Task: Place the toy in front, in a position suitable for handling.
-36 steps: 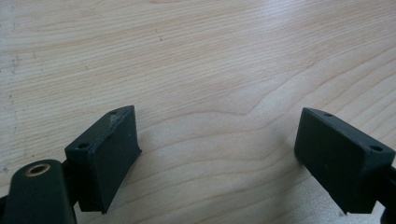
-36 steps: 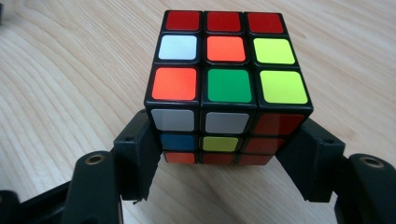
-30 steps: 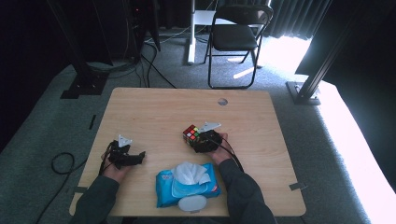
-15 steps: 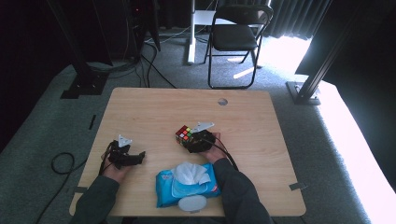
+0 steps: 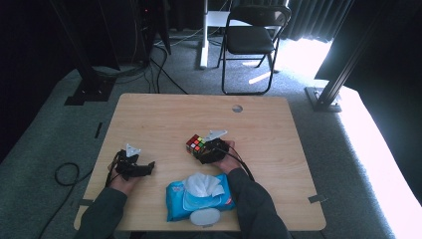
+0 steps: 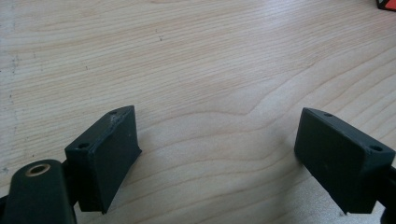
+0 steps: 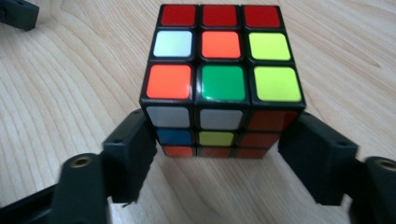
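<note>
A scrambled Rubik's cube (image 5: 195, 144) sits near the middle of the wooden table (image 5: 164, 119). My right gripper (image 5: 203, 150) is shut on it. In the right gripper view the two black jaws press the cube's (image 7: 219, 70) near lower sides, and my right gripper (image 7: 215, 140) is low over the wood. My left gripper (image 5: 148, 167) rests at the table's left front, pointing right. It is open, with bare wood between its jaws in the left gripper view (image 6: 219, 135). A red corner of the cube (image 6: 386, 3) peeks in at that view's top right.
A blue pack of wet wipes (image 5: 199, 196), with a white wipe sticking out, lies at the front edge between the person's forearms. A round cable hole (image 5: 237, 108) is at the table's far side. A black folding chair (image 5: 251, 35) stands beyond the table.
My right gripper has shifted a little to the left with the cube in it. The left gripper has stayed where it was.
</note>
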The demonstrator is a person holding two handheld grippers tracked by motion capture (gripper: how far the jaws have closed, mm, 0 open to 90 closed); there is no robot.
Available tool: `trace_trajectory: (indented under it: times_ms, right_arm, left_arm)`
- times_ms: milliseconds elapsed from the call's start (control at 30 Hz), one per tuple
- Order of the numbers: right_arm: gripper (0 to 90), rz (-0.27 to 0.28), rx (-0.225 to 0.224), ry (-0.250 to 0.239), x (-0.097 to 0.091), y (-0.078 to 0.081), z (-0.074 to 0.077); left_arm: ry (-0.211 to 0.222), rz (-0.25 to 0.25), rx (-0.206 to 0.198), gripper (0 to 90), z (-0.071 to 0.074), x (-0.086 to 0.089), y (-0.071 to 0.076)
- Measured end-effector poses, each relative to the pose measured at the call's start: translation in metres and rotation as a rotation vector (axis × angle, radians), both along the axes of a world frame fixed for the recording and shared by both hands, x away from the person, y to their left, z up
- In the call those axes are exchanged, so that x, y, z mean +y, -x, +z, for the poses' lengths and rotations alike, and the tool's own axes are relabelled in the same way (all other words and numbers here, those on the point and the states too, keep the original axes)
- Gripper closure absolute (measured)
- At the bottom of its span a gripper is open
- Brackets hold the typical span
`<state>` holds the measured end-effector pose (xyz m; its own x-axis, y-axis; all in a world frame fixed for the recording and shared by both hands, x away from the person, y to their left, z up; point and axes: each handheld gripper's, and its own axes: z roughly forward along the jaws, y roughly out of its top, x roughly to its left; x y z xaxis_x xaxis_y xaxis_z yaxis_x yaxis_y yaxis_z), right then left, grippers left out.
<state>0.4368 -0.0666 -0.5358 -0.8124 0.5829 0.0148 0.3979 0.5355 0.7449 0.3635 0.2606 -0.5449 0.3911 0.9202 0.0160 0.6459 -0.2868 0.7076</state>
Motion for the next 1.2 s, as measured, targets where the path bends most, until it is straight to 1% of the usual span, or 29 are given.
trace_trajectory:
  times_ms: [67, 133, 267, 367, 567, 633, 733, 833, 867, 933, 1033, 1133, 1200]
  right_arm:
    - [23.5, -0.008, -0.004, 0.009, -0.003, 0.001, 0.001]
    - [23.4, -0.005, 0.001, -0.003, -0.008, 0.003, 0.001]
    - [23.6, -0.019, -0.003, -0.002, -0.021, 0.007, 0.001]
    - [24.7, -0.030, -0.003, 0.004, -0.031, 0.008, -0.001]
    - [31.4, -0.068, -0.010, 0.001, -0.048, 0.014, -0.001]
    - [32.1, -0.084, -0.016, 0.019, -0.053, 0.017, -0.004]
    - [32.4, -0.099, -0.017, 0.018, -0.059, 0.023, -0.007]
    - [32.4, -0.106, -0.019, 0.018, -0.064, 0.027, -0.011]
    - [32.3, -0.110, -0.015, 0.008, -0.065, 0.028, -0.012]
    - [32.3, -0.118, -0.021, 0.011, -0.066, 0.029, -0.012]
    - [31.8, -0.126, -0.017, 0.012, -0.066, 0.030, -0.012]
    - [31.6, -0.131, -0.013, 0.010, -0.067, 0.030, -0.012]
    - [31.1, -0.133, -0.011, 0.012, -0.067, 0.030, -0.012]
  left_arm:
    - [0.000, 0.000, 0.000, 13.7, 0.000, 0.000, 0.000]
    - [0.000, 0.000, 0.000, 13.7, 0.000, 0.000, 0.000]
    - [0.000, 0.000, 0.000, 13.7, 0.000, 0.000, 0.000]
    - [-0.001, -0.001, 0.002, 13.7, 0.000, 0.000, 0.000]
    - [-0.001, 0.000, 0.001, 13.7, 0.000, 0.000, 0.000]
    - [-0.002, -0.003, 0.001, 13.7, 0.000, 0.000, 0.000]
    - [-0.001, -0.006, 0.000, 14.0, 0.000, 0.001, 0.000]
    - [0.001, -0.007, -0.001, 14.9, 0.000, 0.001, 0.001]
    - [0.001, -0.007, -0.001, 15.1, 0.000, 0.001, 0.001]
    - [0.001, -0.008, -0.001, 15.6, 0.000, 0.001, 0.001]
    - [0.002, -0.014, -0.005, 16.8, 0.001, 0.001, 0.002]
    - [0.002, -0.026, -0.004, 21.3, 0.001, 0.002, 0.004]
    - [-0.001, -0.031, 0.004, 23.7, 0.003, 0.002, 0.005]
